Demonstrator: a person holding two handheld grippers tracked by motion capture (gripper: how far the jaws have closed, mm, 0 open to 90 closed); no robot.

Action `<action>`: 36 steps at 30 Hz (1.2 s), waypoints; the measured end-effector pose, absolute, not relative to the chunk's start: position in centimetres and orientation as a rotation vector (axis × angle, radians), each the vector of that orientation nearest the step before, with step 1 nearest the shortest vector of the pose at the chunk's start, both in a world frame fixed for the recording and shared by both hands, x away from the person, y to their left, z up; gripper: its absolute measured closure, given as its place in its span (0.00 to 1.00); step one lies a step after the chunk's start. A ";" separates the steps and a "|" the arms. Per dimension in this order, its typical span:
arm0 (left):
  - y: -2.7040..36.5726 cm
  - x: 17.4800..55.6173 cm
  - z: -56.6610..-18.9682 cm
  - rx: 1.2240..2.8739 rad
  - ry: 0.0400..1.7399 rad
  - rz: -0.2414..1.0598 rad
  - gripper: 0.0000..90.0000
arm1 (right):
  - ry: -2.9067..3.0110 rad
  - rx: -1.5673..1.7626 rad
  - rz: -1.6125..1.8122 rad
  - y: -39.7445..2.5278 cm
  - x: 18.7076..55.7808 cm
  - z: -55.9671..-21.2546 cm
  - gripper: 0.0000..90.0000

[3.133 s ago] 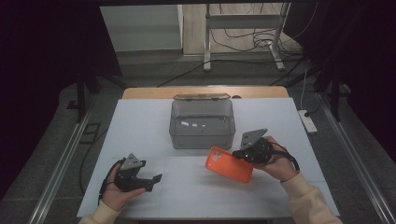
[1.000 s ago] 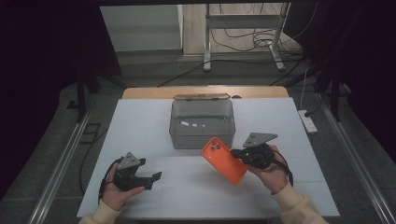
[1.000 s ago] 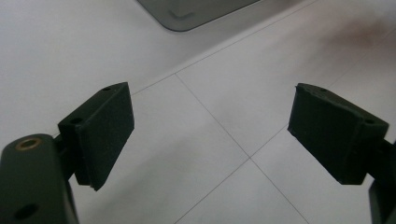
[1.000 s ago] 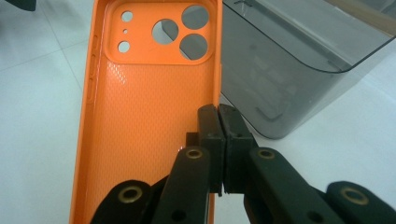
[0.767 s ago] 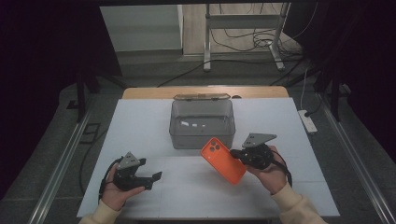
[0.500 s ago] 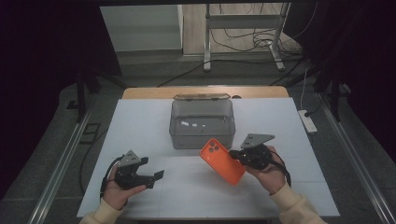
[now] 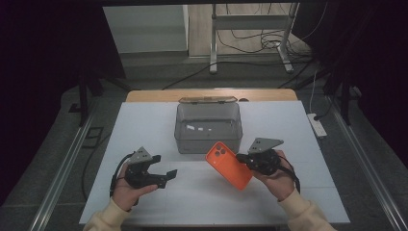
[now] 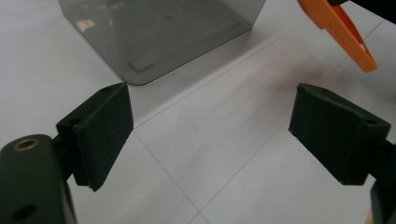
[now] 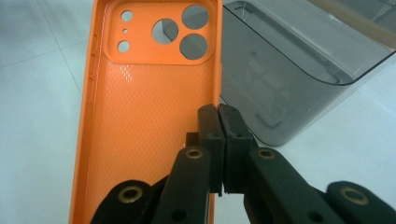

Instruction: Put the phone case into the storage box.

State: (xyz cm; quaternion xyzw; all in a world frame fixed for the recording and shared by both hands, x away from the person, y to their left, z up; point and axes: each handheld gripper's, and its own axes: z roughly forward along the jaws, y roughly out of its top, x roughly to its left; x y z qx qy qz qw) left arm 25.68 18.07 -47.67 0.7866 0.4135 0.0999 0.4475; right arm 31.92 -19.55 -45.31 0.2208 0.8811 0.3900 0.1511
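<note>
An orange phone case hangs tilted above the white table, just in front of a clear grey box. My right gripper is shut on the case's right edge; in the right gripper view the jaws pinch the rim of the orange phone case, camera cutouts at the top, and the clear grey box stands right behind. My left gripper rests low at the front left, open with nothing between its fingers. In the left gripper view the box and a corner of the case show past the left gripper.
The white table has a wooden strip along its far edge. A power strip lies off the table's right side. Cables and stand legs are on the floor behind.
My right gripper has lifted the orange case off the table, swung it up and leftward toward the box front. The left gripper has barely shifted.
</note>
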 end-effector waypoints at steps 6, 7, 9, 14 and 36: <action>17.5 25.9 -47.5 1.953 1.019 0.229 0.16 | 2.528 0.630 1.111 -19.5 31.9 -45.4 0.98; 17.5 26.0 -47.4 1.954 1.015 0.225 0.16 | 2.526 0.629 1.111 -19.4 31.9 -45.4 0.98; 17.3 26.1 -47.2 1.954 1.012 0.213 0.16 | 2.526 0.631 1.113 -19.4 31.9 -45.4 0.98; 17.0 26.2 -47.1 1.957 1.003 0.210 0.16 | 2.528 0.632 1.109 -19.3 31.9 -45.6 0.98; 14.6 27.5 -46.6 1.988 0.980 0.158 0.18 | 2.525 0.606 1.083 -18.9 31.7 -45.7 0.98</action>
